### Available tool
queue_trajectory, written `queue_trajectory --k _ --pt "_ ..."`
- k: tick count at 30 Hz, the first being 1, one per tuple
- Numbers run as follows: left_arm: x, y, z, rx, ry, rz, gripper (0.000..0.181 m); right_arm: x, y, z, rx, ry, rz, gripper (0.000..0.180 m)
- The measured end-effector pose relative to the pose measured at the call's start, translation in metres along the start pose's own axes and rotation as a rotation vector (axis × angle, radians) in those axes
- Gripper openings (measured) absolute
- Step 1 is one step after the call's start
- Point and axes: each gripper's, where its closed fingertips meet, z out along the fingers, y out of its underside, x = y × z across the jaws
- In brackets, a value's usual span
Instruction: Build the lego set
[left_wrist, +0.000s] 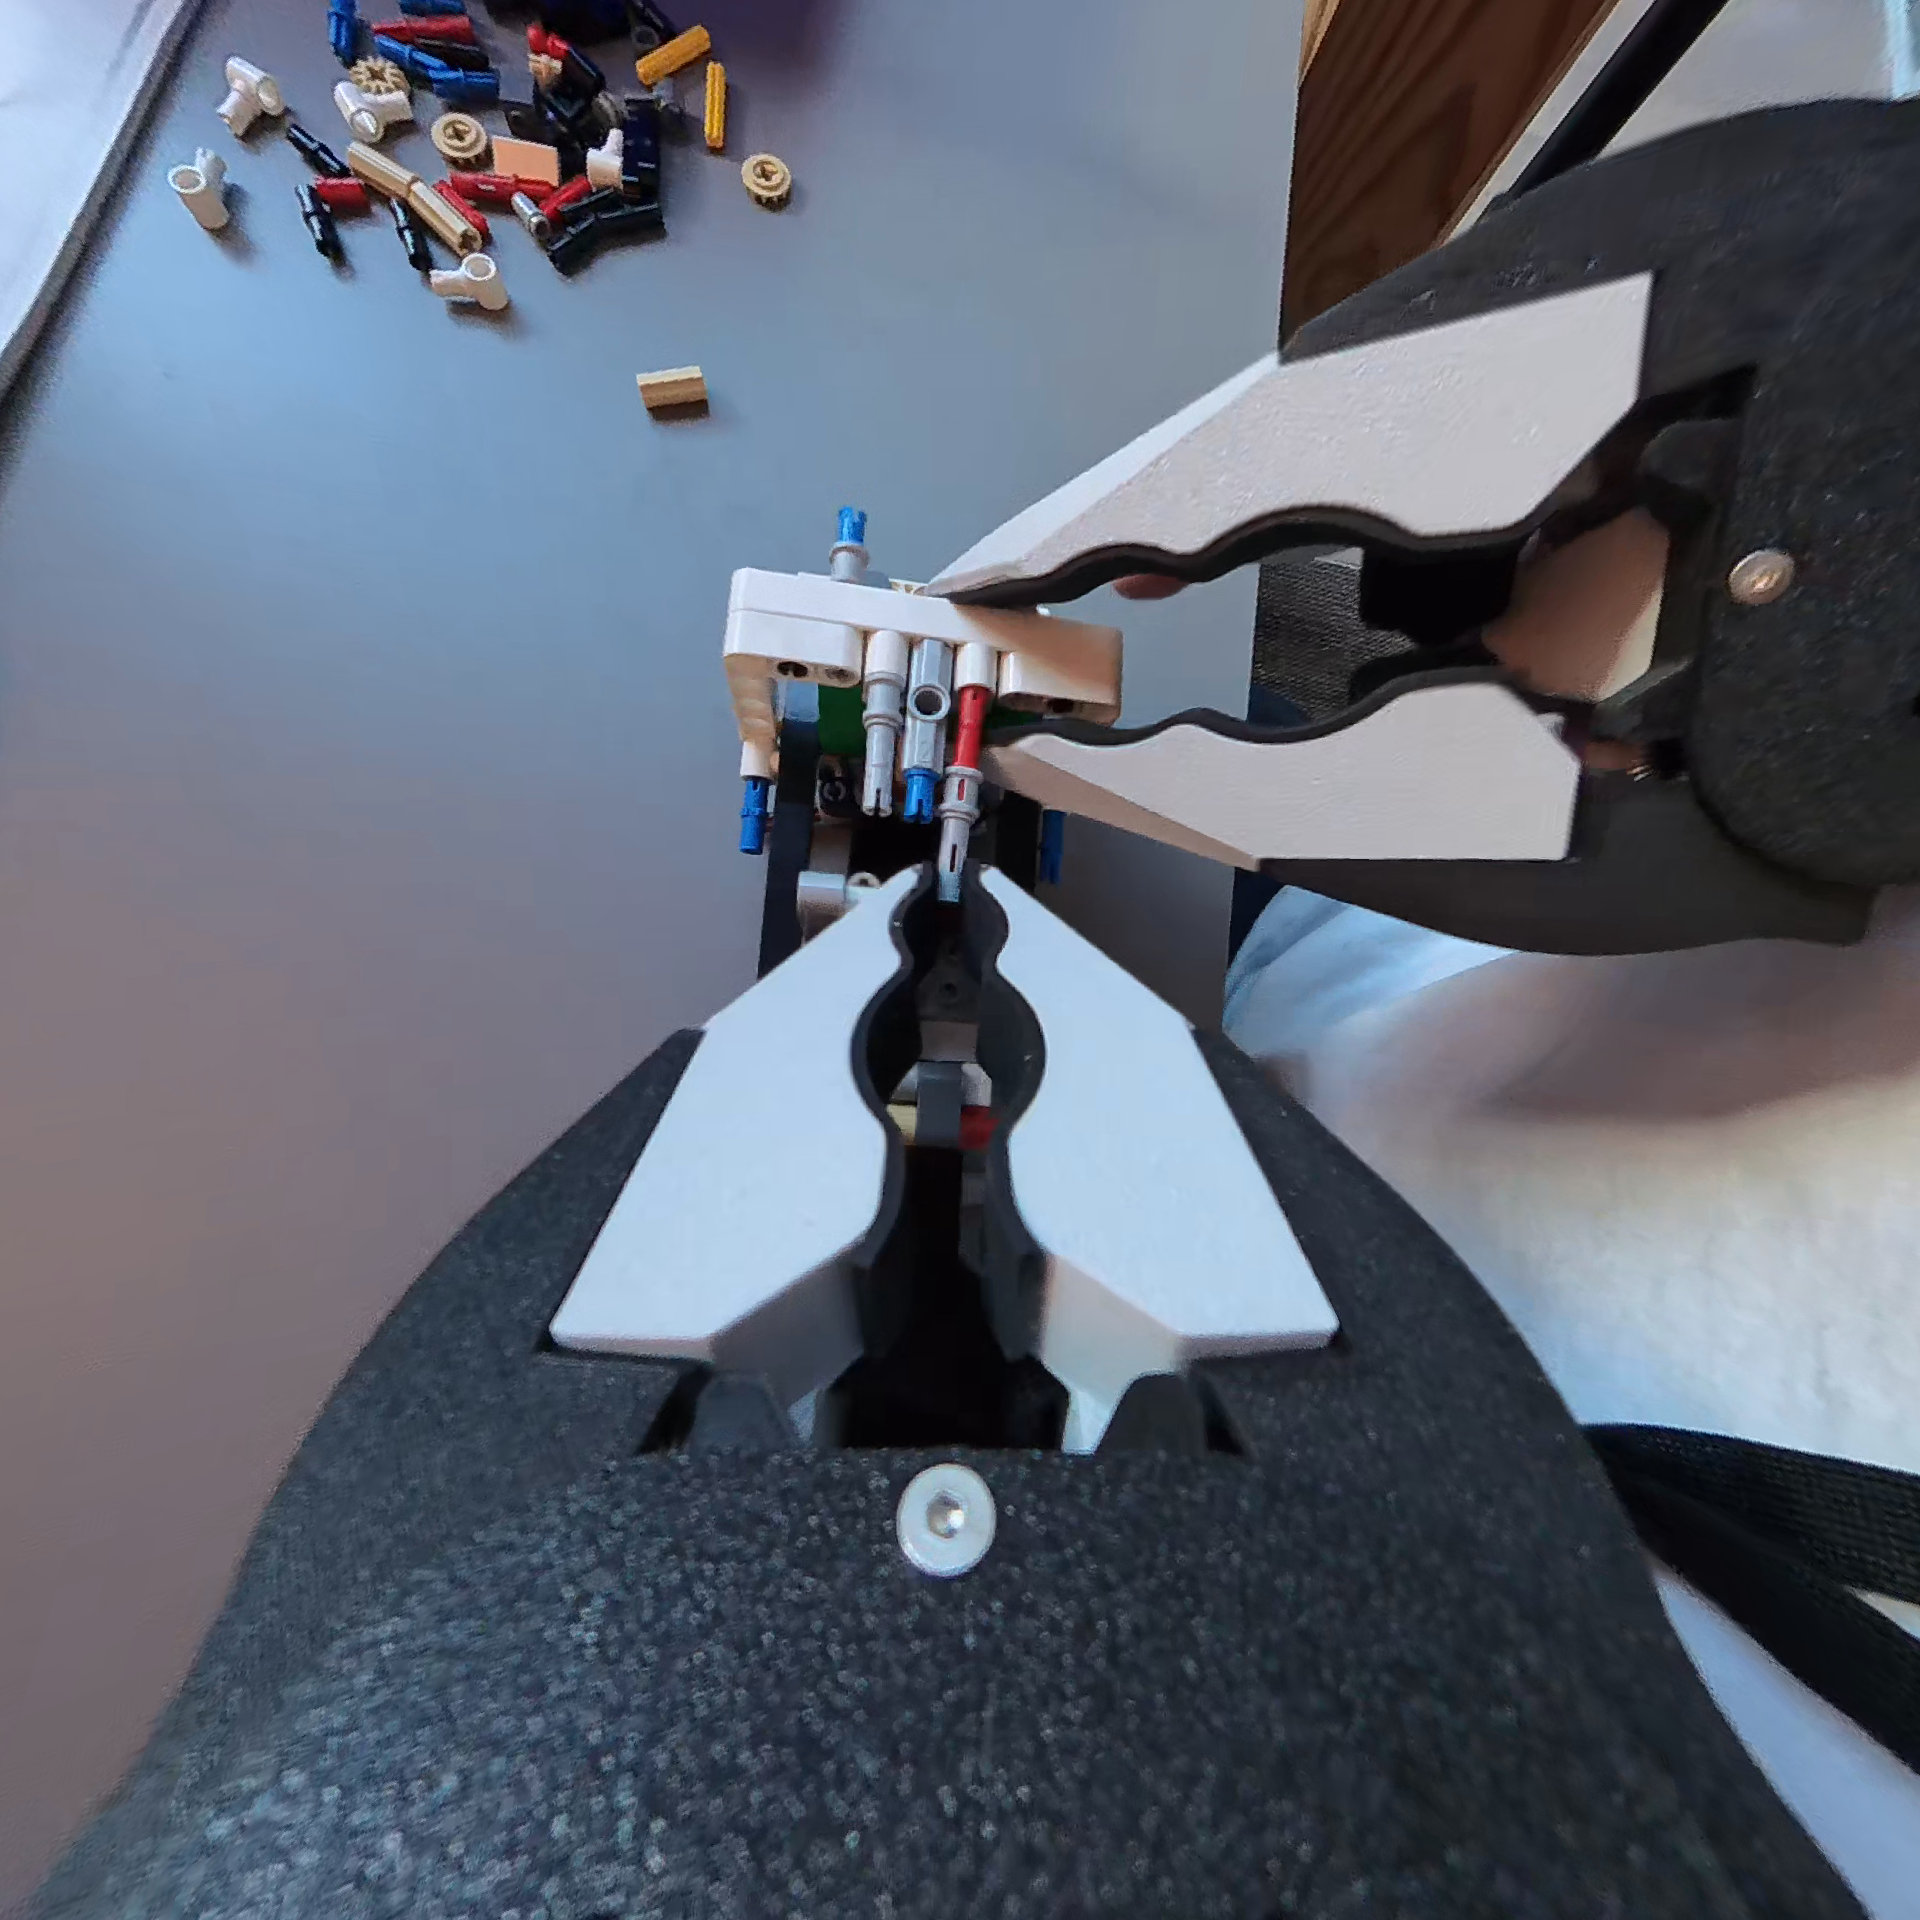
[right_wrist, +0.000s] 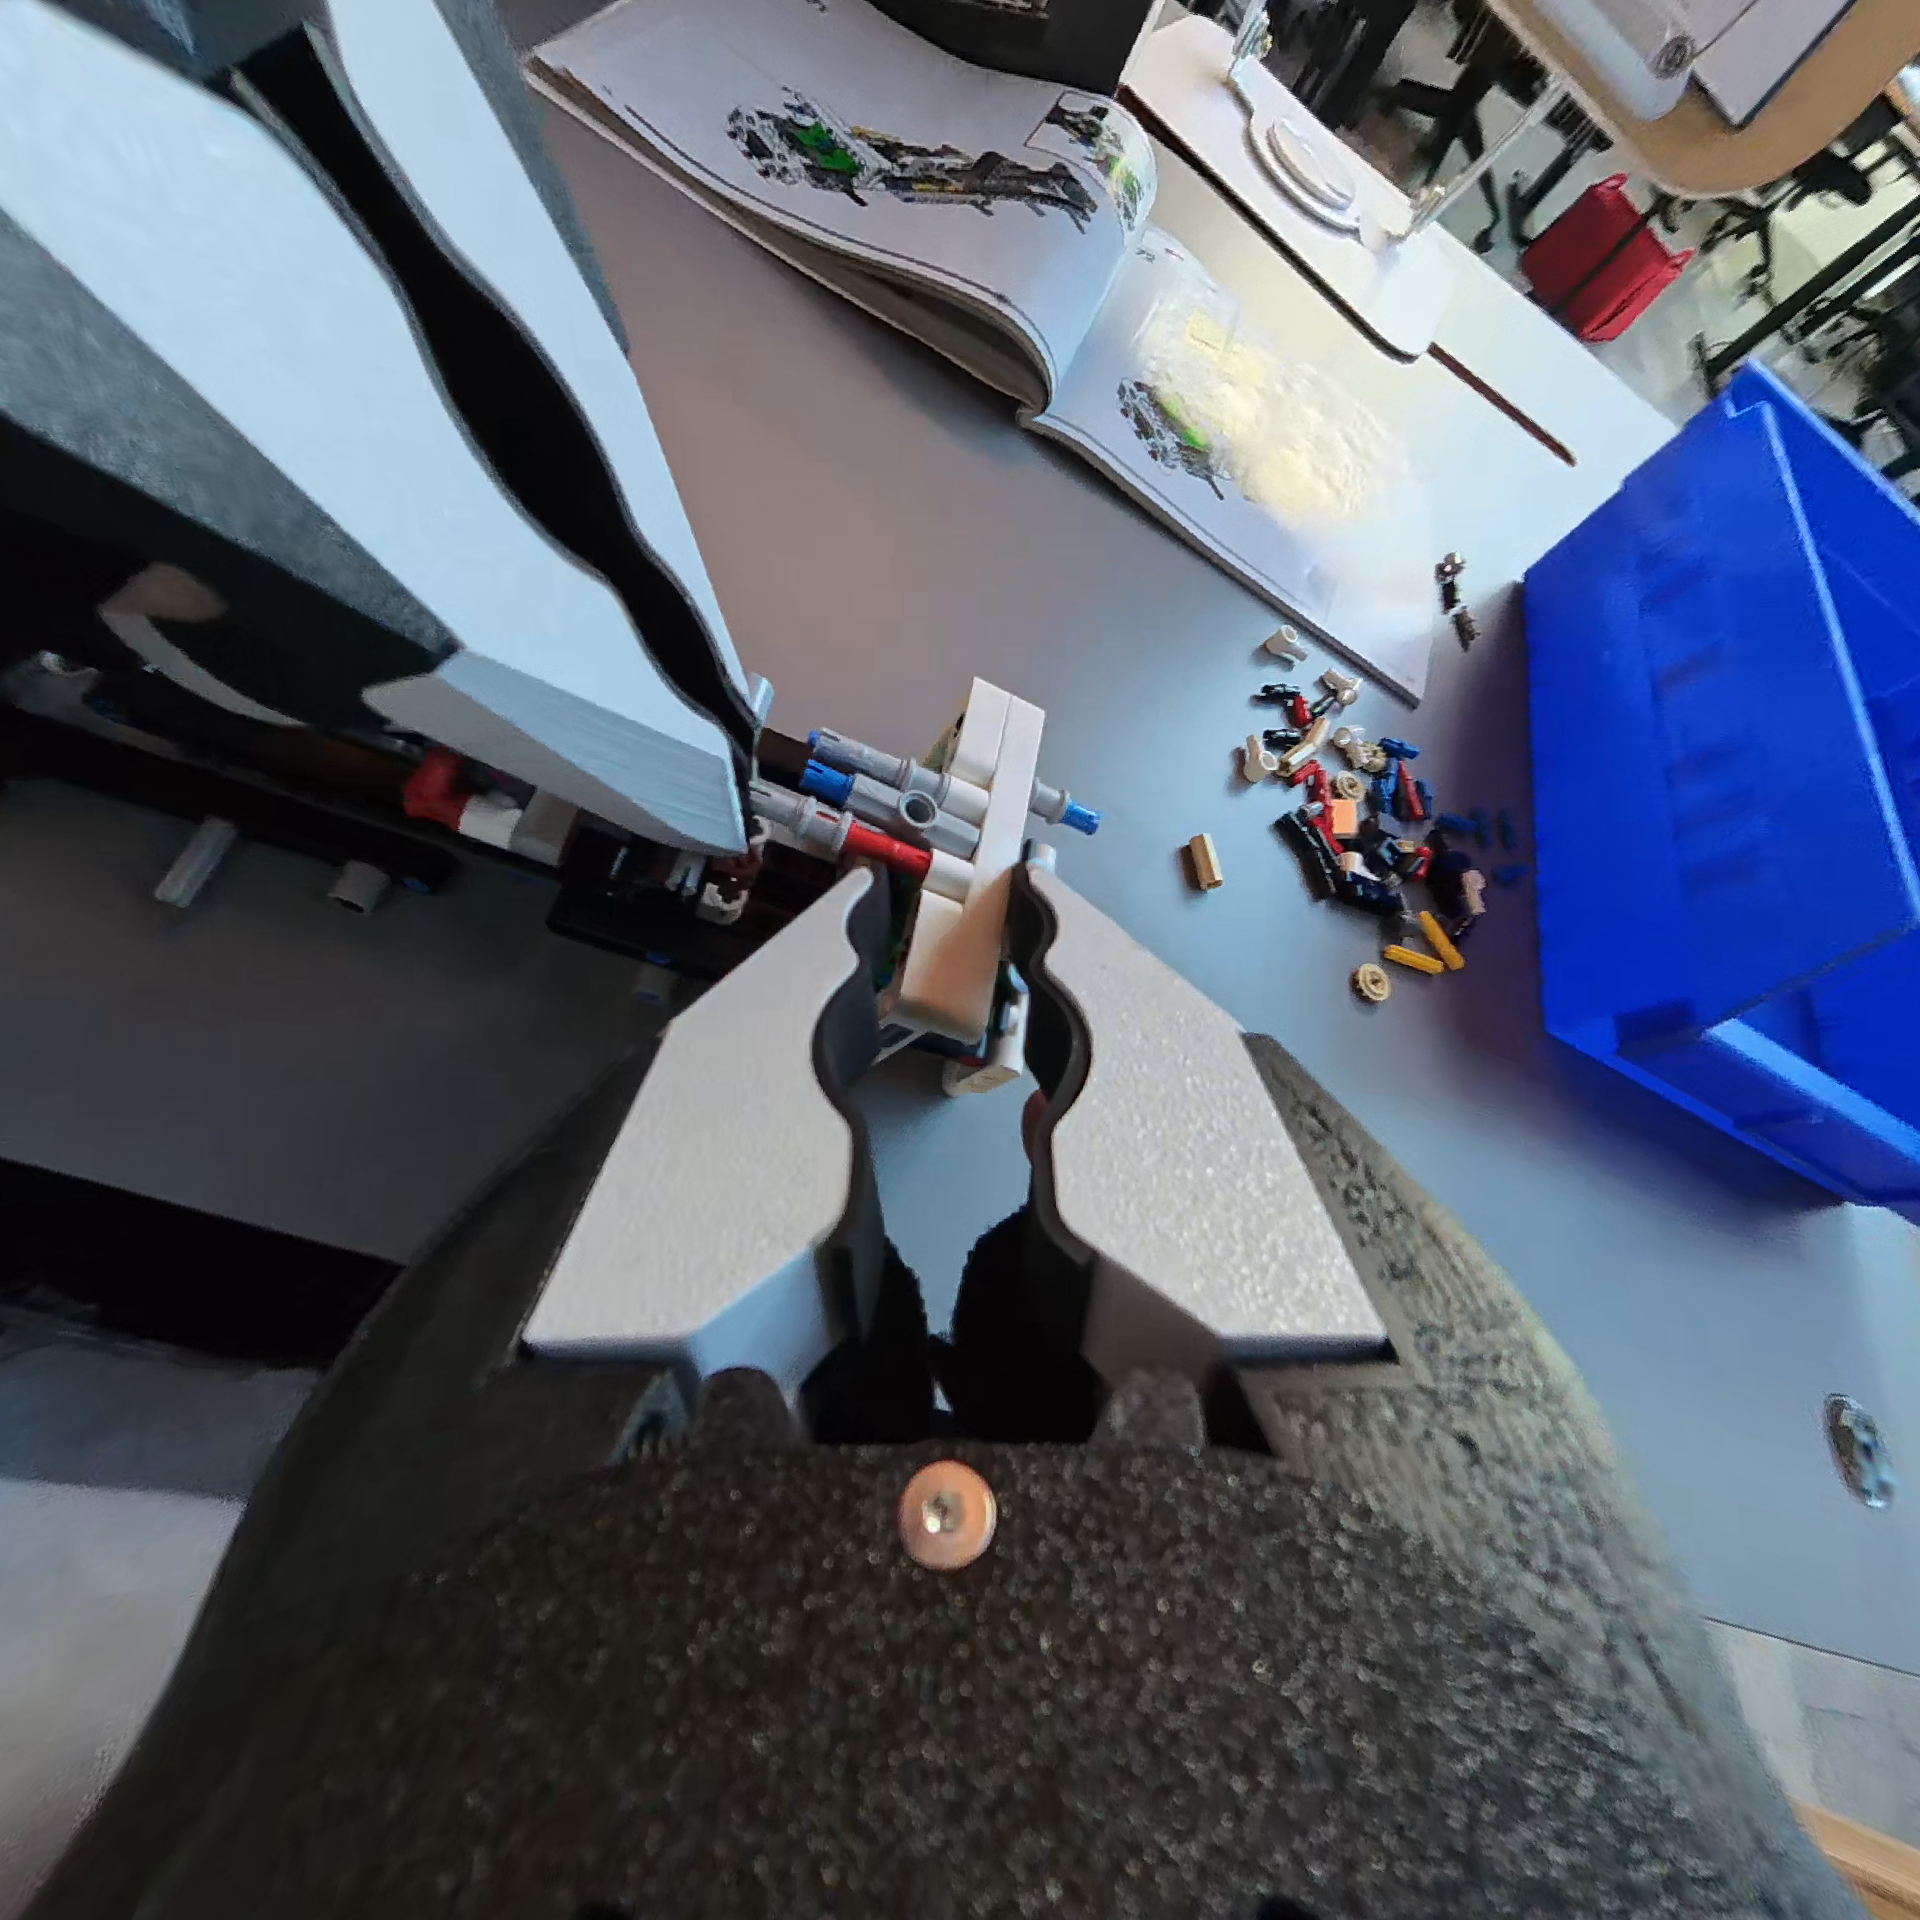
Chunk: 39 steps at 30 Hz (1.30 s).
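White beams of the lego assembly (left_wrist: 920, 639) are being clamped by the right gripper (left_wrist: 961, 665), clenched from the side, above the grey table (left_wrist: 364, 727). A light grey pin (left_wrist: 954, 831) is being pinched at its near end by the left gripper (left_wrist: 948, 883). Its long axis is being kept in line with the left fingers (left_wrist: 790, 1091), pointing into the red axle (left_wrist: 969, 717); the pin is probably being pushed straight forward. Loose parts (left_wrist: 488, 135) are lying well apart.

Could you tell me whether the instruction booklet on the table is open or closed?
Open. The instruction booklet lies spread on the table, pages facing up, with printed build pictures showing either side of its spine.
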Motion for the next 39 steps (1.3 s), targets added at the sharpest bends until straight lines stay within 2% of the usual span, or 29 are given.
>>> queue_trajectory --k 9,14,23,27,39 --pt "0.0059 0.0020 -0.0039 -0.001 0.025 -0.061 0.000 -0.0025 -0.0016 -0.0009 0.011 0.003 0.005 0.020" --pt "0.0033 0.0031 -0.0060 -0.059 -0.007 0.049 0.000 -0.0033 -0.0026 -0.0004 0.022 -0.019 -0.009 0.020" --pt "0.0037 0.0017 -0.0039 -0.098 0.044 0.064 0.000 0.0003 0.0001 -0.0010 -0.011 0.041 -0.105 0.020" --pt "0.0048 0.0032 -0.0052 -0.106 0.082 0.041 0.000 -0.0018 -0.0010 -0.0007 0.003 0.002 -0.040 0.020" --pt "0.0027 0.0047 -0.0089 -0.177 0.033 0.095 0.000 -0.0040 -0.0024 -0.0007 0.020 -0.018 -0.043 0.020"
